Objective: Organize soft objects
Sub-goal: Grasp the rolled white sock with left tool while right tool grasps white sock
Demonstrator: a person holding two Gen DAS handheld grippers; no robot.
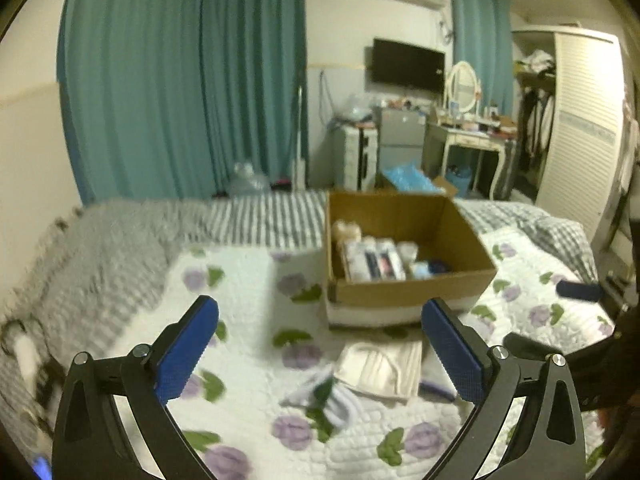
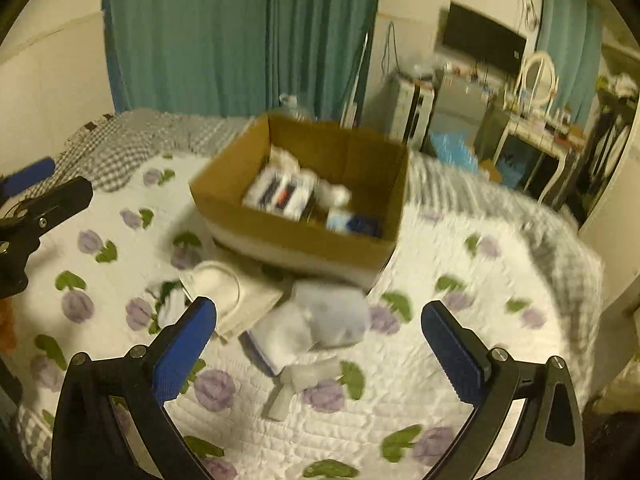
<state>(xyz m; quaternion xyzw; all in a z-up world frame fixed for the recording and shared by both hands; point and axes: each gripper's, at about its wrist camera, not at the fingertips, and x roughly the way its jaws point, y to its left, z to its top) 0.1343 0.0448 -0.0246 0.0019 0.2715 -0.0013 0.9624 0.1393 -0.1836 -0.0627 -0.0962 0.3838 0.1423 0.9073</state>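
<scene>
Two grippers, left (image 1: 320, 354) and right (image 2: 319, 354), hang with jaws spread wide and empty, probably readying a pick. Loose soft items, a folded cloth (image 1: 380, 368) and a pale bundle (image 2: 320, 326), lie just before the box (image 2: 304, 240), already partly filled.

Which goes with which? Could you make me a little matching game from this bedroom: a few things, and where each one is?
Things:
1. box
2. cream cloth
3. TV
4. left gripper

Places:
A. on the wall
B. hovering open above the quilt
C. on the bed, holding items
D. flat on the quilt in front of the box

Pairs: 1-C, 2-D, 3-A, 4-B
</scene>
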